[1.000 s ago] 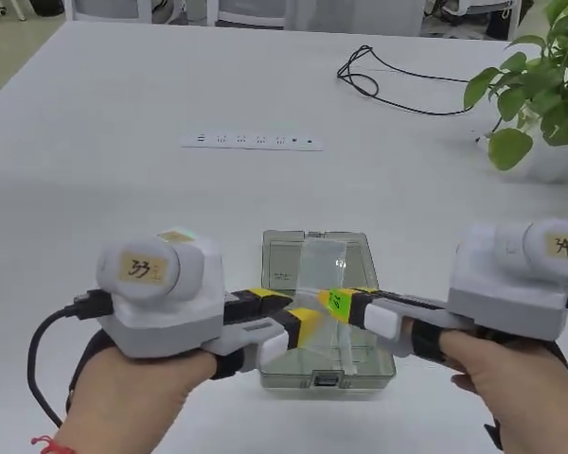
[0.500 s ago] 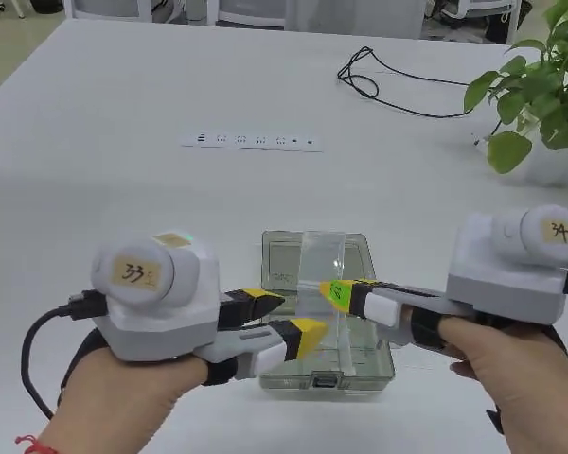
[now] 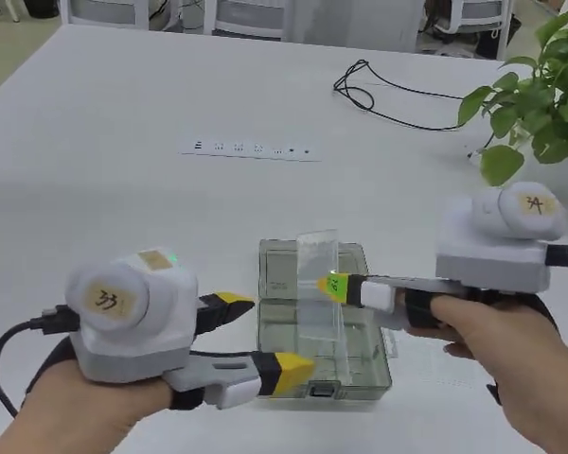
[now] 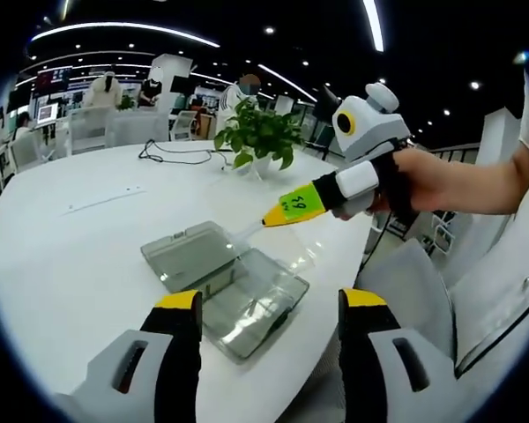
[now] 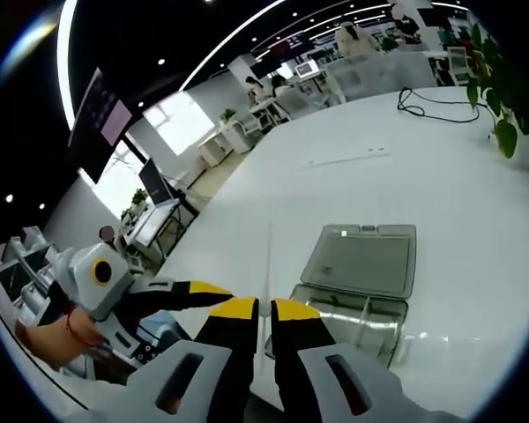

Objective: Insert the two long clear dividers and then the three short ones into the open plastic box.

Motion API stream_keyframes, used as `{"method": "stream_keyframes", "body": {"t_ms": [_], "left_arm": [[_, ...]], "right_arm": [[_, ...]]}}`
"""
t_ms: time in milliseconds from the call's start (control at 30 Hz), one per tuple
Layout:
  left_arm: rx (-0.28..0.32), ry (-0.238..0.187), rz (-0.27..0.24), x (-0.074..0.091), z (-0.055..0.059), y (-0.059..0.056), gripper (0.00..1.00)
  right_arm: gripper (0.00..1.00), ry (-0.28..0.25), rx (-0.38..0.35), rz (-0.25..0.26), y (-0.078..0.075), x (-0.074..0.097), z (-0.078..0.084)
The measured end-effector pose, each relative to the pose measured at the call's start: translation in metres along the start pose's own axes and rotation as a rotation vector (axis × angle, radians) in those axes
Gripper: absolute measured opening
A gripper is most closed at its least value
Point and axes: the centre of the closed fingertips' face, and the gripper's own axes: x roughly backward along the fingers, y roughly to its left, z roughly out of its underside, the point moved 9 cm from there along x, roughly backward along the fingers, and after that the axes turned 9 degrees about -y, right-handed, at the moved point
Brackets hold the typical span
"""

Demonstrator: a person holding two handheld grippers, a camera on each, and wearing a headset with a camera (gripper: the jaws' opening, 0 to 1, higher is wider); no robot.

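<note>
We see right hand-held gripper point(image 3: 333, 286) clamped on clear divider point(image 3: 317, 260), box point(image 3: 362, 382) below it; left hand-held gripper point(image 3: 265, 336) gaping, empty, beside box.

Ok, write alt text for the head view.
The right claw pinches a clear divider upright over the open plastic box on a white table. The left claw hovers open at the box's near left corner; a power strip, cable and plant lie beyond.

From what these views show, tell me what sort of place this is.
Probably an open-plan office or lab: a big white table with a power strip and potted plant, office chairs at its far edge, desks with monitors under ceiling strip lights.
</note>
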Motion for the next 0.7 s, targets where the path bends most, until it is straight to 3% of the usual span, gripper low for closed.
{"method": "stream_keyframes", "body": {"t_ms": [100,233,467,533,700], "left_arm": [[-0.027,0.013,0.015,0.003,0.003,0.003,0.69],[-0.070,0.023,0.036,0.008,0.007,0.006,0.79],[-0.145,0.036,0.083,0.009,0.015,0.012,0.95],[-0.157,0.040,0.097,0.008,0.017,0.013,0.99],[-0.166,0.051,0.133,0.007,0.022,0.015,1.00]], "right_arm": [[0.07,0.024,0.000,0.017,-0.001,-0.005,-0.003],[0.07,0.081,-0.009,0.079,-0.006,-0.011,-0.006],[0.07,0.188,-0.093,0.205,-0.014,-0.019,-0.007],[0.07,0.219,-0.118,0.220,-0.016,-0.022,-0.005],[0.07,0.277,-0.174,0.262,-0.019,-0.030,0.003]]}}
